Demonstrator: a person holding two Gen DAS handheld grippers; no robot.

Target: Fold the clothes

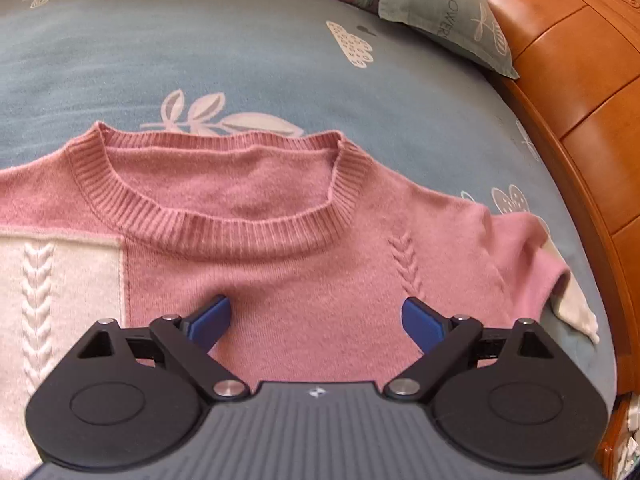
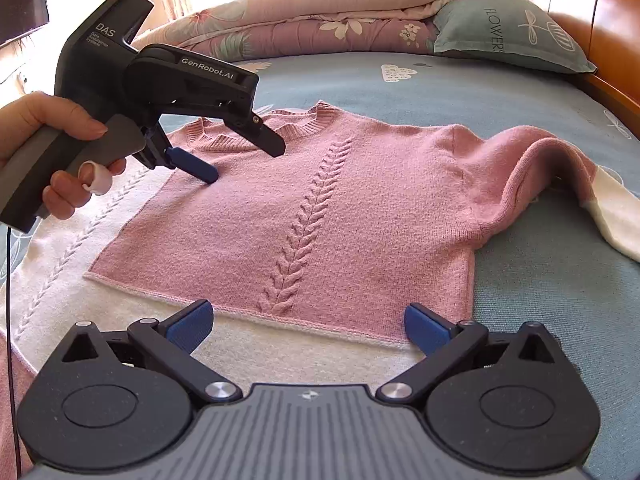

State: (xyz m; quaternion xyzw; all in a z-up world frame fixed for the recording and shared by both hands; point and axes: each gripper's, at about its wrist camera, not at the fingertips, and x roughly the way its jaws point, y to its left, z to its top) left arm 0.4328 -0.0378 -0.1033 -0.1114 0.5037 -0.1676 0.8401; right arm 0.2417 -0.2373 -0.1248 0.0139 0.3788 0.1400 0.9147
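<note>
A pink and white knitted sweater (image 2: 320, 216) lies flat on the bed, front up, neckline (image 1: 224, 216) away from me. Its right sleeve (image 2: 532, 172) bends outward, white cuff (image 2: 616, 216) at the end. My left gripper (image 1: 316, 320) hovers open just above the chest, below the ribbed collar, nothing between its blue pads. The same left gripper (image 2: 244, 160) appears in the right wrist view, held by a hand (image 2: 52, 140). My right gripper (image 2: 308, 326) is open over the seam where the pink panel meets the white lower band, empty.
The blue floral bedsheet (image 2: 520, 92) covers the bed. A grey-green pillow (image 2: 508, 32) and a rolled quilt (image 2: 320, 20) lie at the head. A wooden headboard (image 1: 580, 80) runs along the right side.
</note>
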